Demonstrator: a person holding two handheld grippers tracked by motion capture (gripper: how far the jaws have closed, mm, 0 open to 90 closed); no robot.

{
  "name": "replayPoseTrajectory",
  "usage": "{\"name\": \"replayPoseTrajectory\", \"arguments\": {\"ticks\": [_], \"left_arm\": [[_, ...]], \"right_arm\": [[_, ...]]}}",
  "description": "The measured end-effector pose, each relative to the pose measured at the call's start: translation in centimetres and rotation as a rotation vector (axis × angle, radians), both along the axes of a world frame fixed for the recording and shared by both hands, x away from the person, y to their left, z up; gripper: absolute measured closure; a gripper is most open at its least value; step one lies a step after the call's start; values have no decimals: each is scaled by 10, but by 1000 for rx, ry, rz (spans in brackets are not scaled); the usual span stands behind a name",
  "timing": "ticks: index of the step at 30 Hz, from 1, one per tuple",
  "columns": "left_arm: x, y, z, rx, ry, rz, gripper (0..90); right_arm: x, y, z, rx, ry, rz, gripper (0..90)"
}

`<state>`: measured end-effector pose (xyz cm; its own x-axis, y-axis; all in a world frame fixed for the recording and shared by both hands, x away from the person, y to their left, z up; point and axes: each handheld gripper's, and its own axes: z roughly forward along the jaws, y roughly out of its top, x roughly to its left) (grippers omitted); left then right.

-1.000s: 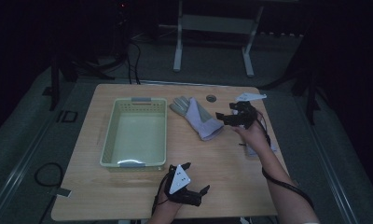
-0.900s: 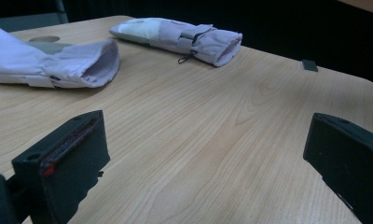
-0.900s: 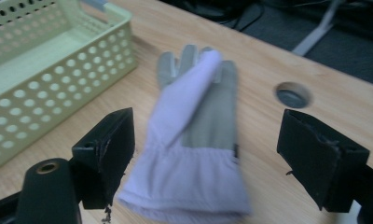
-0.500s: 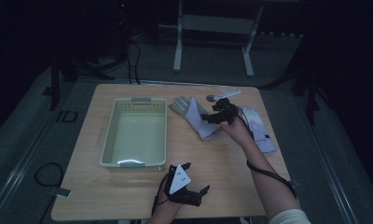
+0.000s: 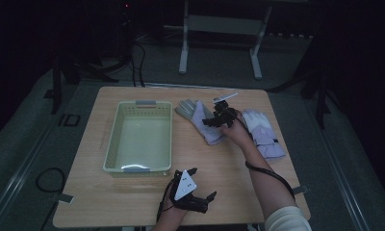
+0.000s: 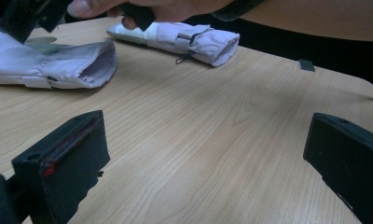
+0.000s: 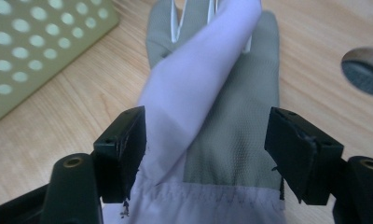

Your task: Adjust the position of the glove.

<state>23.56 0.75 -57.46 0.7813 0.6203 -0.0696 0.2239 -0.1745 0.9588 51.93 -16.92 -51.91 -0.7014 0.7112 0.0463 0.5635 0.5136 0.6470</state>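
The right gripper is now lower and further left, over the middle of the left glove, no longer above the table's right side. Its jaws have been closing around the glove, seemingly not yet pinching it.

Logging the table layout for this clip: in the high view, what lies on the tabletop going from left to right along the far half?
Green basket → grey-and-lilac glove, with the right gripper over it, jaws just closing with the glove between them → second lilac glove.
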Motion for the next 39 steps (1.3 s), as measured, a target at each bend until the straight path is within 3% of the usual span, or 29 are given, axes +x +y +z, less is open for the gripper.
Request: {"name": "replayPoseTrajectory", "arguments": {"ticks": [10,13,17,21,22,23,25,29,32,35,39], "left_arm": [[1,0,0,-6,7,-3,1],[1,0,0,-5,7,-2,2],[0,0,0,-4,6,-2,1],[1,1,0,-6,9,-3,2],[1,1,0,-6,9,-3,1],[1,1,0,-8,10,-5,2],[1,1,0,-12,11,-8,2],[1,1,0,-11,11,-9,2],[1,1,0,-12,11,-8,2],[1,0,0,-10,8,-9,1],[1,0,0,-10,8,-8,2]], "right_arm": [[14,-3,-20,-4,88,-4,426],[14,-3,-21,-18,79,6,473],[14,2,-20,-47,89,15,629],[12,5,-17,-37,114,-33,772],[12,5,-17,-37,114,-33,772],[10,4,-13,-18,119,-76,834],[7,2,-10,0,135,-127,858],[0,1,-3,-10,124,-125,865],[-12,2,10,-10,88,-154,868],[-33,1,29,43,37,-177,872],[-55,-6,43,119,7,-219,871]]}}
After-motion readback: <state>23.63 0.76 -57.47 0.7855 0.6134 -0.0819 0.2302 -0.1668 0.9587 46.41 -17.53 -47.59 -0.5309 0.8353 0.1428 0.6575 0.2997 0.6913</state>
